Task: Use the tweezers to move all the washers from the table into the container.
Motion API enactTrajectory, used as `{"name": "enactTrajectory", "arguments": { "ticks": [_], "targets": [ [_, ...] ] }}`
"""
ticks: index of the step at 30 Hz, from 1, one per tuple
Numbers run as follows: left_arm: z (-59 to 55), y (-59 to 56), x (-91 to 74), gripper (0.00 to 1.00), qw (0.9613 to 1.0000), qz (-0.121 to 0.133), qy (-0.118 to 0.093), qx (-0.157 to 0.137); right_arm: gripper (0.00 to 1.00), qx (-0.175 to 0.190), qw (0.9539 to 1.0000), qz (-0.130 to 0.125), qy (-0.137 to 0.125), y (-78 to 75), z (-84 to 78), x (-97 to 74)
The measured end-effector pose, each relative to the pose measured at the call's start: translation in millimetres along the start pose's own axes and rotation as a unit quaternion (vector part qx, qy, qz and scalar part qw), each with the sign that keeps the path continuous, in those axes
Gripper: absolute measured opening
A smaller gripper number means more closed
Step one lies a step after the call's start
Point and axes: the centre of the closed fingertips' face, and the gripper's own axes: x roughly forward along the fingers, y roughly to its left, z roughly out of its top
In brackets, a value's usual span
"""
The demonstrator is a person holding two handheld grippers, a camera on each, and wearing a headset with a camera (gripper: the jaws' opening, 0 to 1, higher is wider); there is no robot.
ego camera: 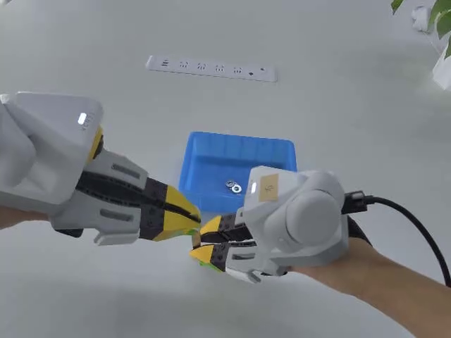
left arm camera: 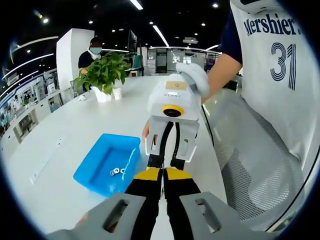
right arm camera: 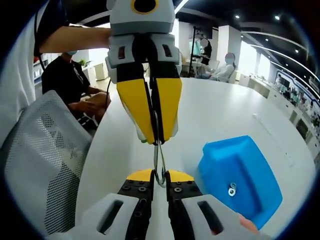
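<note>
A pair of thin metal tweezers (right arm camera: pixel 157 150) runs between the two grippers, which meet tip to tip over the white table. My left gripper (ego camera: pixel 194 220) comes in from the left, its yellow jaws shut on the tweezers' far part. From the right, my right gripper (ego camera: pixel 199 245) is shut on the near end; in the right gripper view its yellow tips (right arm camera: pixel 160 177) pinch the tweezers. The blue container (ego camera: pixel 211 151) stands just behind the grippers with two or three washers (ego camera: pixel 234 186) inside. The same container (right arm camera: pixel 250 160) and washers (right arm camera: pixel 232 189) lie at the right gripper view's lower right.
A white power strip (ego camera: pixel 211 69) lies at the back of the table. A potted plant (ego camera: pixel 433 21) stands at the far right corner. A black cable (ego camera: pixel 412 222) trails from the right gripper. A grey mesh chair (right arm camera: pixel 45 165) stands beside the table, and people sit in the background.
</note>
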Motion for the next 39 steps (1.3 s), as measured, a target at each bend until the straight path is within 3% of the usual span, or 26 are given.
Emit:
{"name": "enactTrajectory", "arguments": {
  "ticks": [17, 27, 31, 39],
  "targets": [
    [42.5, 6.6, -13.5, 0.05, 0.9980, 0.006, 0.000, 0.063, 0.10, -0.022, 0.9987, -0.038, -0.025, -14.5, 30.1, -33.3],
    [67.1, 18.0, -15.6, 0.05, 0.9943, 0.009, 0.002, 0.106, 0.10, -0.038, 0.9963, -0.070, -0.033, -34.2, 45.1, -52.9],
    [74.3, 26.3, -16.8, 0.05, 0.9928, 0.010, 0.003, 0.119, 0.10, -0.046, 0.9951, -0.080, -0.035, -43.2, 50.4, -57.2],
    [78.1, 43.0, -14.8, 0.05, 0.9910, 0.008, 0.008, 0.134, 0.10, -0.052, 0.9931, -0.098, -0.036, -63.1, 53.4, -59.1]
  ]
}}
